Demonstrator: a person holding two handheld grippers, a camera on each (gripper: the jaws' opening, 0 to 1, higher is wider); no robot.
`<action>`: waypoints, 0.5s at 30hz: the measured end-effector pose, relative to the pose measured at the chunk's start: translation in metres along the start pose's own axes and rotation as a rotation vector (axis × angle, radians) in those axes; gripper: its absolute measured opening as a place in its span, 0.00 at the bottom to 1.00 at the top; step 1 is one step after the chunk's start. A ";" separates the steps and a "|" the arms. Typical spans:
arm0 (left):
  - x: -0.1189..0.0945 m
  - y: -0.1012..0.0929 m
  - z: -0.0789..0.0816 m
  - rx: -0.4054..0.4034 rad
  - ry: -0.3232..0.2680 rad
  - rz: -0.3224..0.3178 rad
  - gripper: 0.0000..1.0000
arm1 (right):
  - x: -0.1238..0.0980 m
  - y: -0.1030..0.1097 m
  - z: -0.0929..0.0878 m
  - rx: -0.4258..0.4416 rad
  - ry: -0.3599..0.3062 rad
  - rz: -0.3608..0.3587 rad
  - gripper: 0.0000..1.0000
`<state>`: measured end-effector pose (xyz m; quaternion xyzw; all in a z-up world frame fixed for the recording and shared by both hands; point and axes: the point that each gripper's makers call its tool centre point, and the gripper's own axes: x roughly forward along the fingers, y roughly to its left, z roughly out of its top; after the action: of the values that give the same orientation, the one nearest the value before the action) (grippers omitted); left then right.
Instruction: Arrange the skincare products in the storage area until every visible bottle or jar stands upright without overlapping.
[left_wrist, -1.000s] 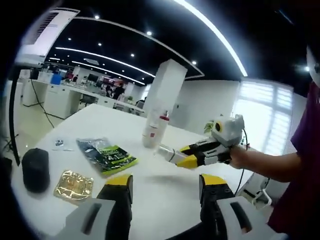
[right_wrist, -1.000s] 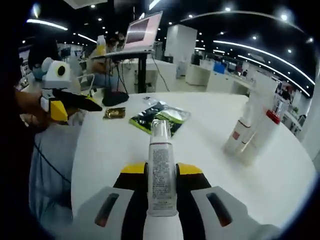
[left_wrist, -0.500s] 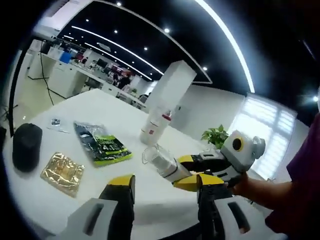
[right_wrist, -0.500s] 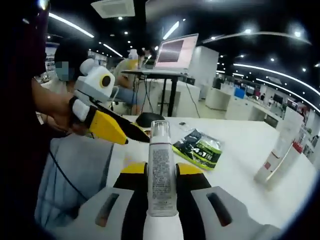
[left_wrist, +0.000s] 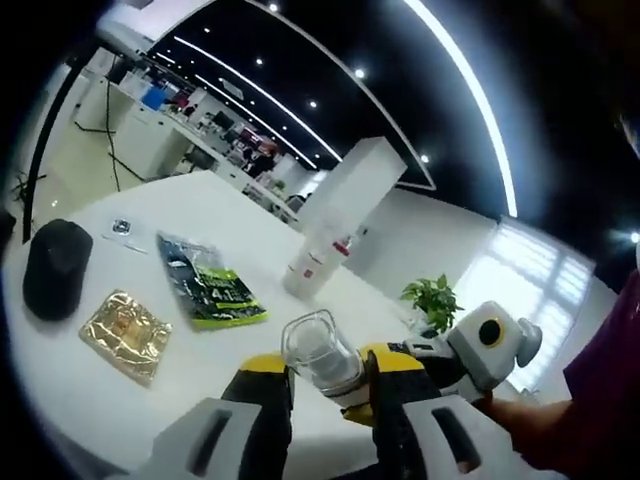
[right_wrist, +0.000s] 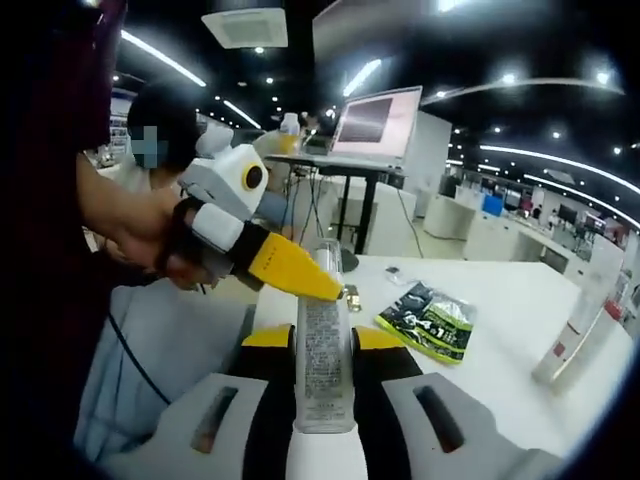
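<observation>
Right gripper view: right gripper (right_wrist: 323, 345) is clamping a white bottle (right_wrist: 322, 365) lengthwise above the table (right_wrist: 500, 330). Left gripper (left_wrist: 325, 375) is straddling its clear cap (left_wrist: 318, 350), jaws parted; contact unclear. Two bottles (left_wrist: 312, 262) are standing behind.

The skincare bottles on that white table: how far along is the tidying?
Two bottles already stand upright together on the table. In hand: the right gripper holds a clear-capped bottle, and the left gripper has its jaws around the cap end. Left: standing that bottle upright, apart from the others.
</observation>
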<state>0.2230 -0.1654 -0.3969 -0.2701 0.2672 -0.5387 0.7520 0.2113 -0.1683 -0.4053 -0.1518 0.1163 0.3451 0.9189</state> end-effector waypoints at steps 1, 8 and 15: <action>0.000 0.000 0.000 -0.002 -0.001 -0.002 0.29 | 0.001 0.000 0.000 -0.002 0.000 -0.001 0.19; -0.003 -0.015 0.002 0.077 -0.001 -0.062 0.21 | 0.006 0.006 -0.001 0.006 -0.004 0.020 0.20; -0.005 -0.023 -0.003 0.237 0.101 -0.125 0.19 | 0.003 0.012 0.000 0.090 -0.034 0.122 0.21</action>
<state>0.2042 -0.1678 -0.3821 -0.1681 0.2219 -0.6253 0.7290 0.2051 -0.1581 -0.4084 -0.0972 0.1253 0.3973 0.9039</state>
